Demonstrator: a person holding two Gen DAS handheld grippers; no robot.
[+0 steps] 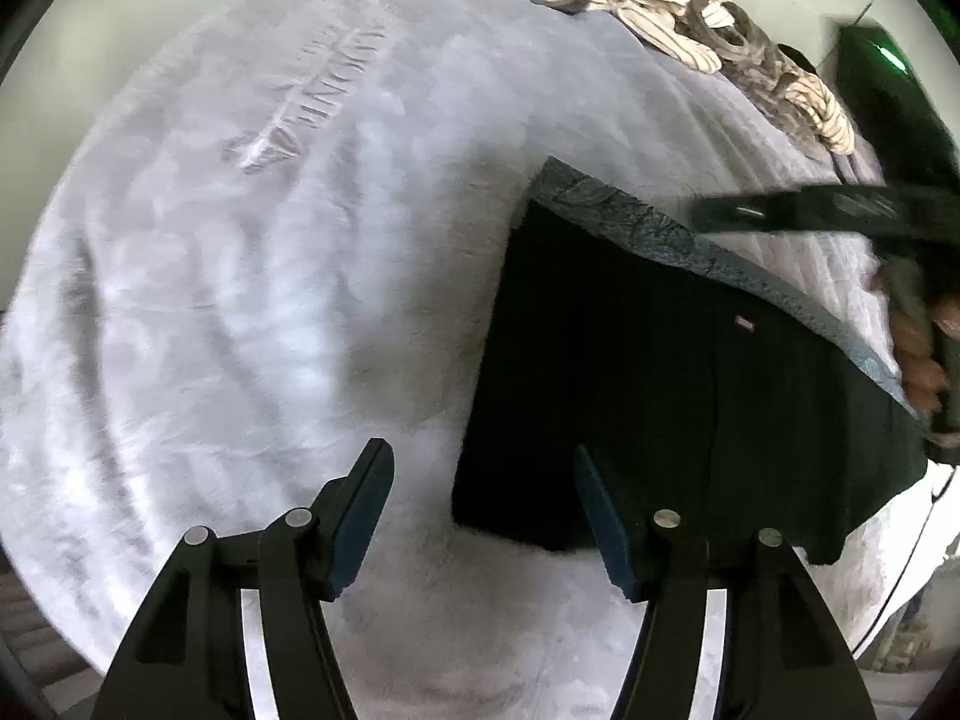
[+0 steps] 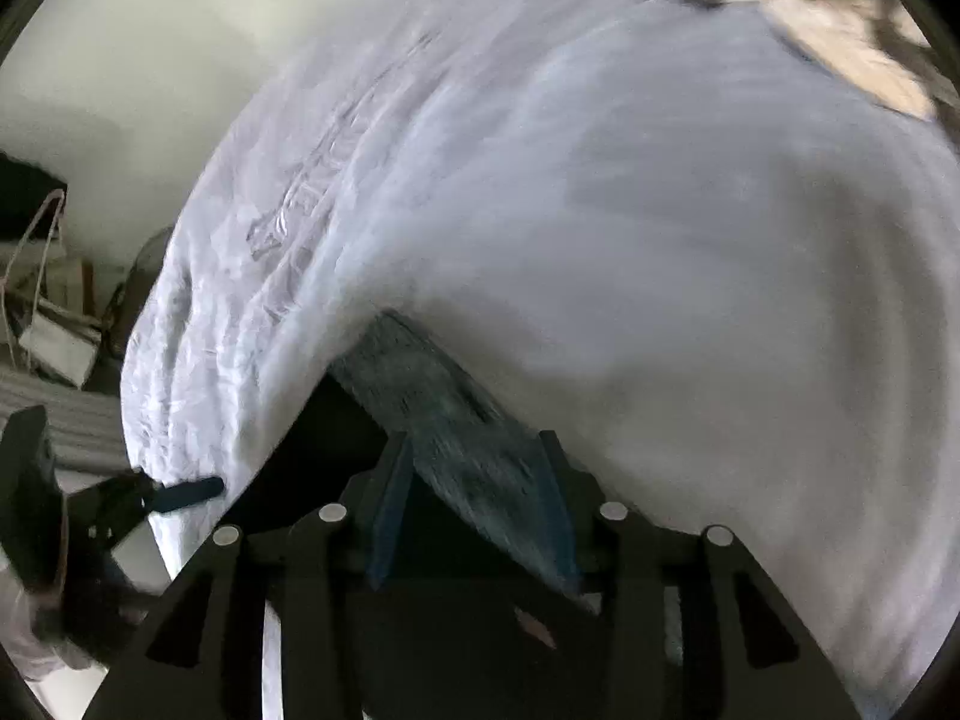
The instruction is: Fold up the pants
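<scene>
Black pants [image 1: 660,360], folded into a flat block with a grey waistband [image 1: 690,228] along the far edge, lie on a pale lavender blanket [image 1: 270,300]. My left gripper [image 1: 480,510] is open and empty above the block's near left corner. My right gripper [image 2: 474,504] is open, its jaws standing to either side of the grey waistband [image 2: 444,414] without closing on it. In the left wrist view the right gripper [image 1: 840,210] shows blurred at the right edge. In the right wrist view the left gripper [image 2: 180,495] shows at the lower left.
A beige and grey striped cloth [image 1: 690,18] is bunched at the blanket's far edge. A dark device with a green light [image 1: 882,60] stands at the far right. Clutter with boxes and cords [image 2: 54,312] lies on the floor to the left.
</scene>
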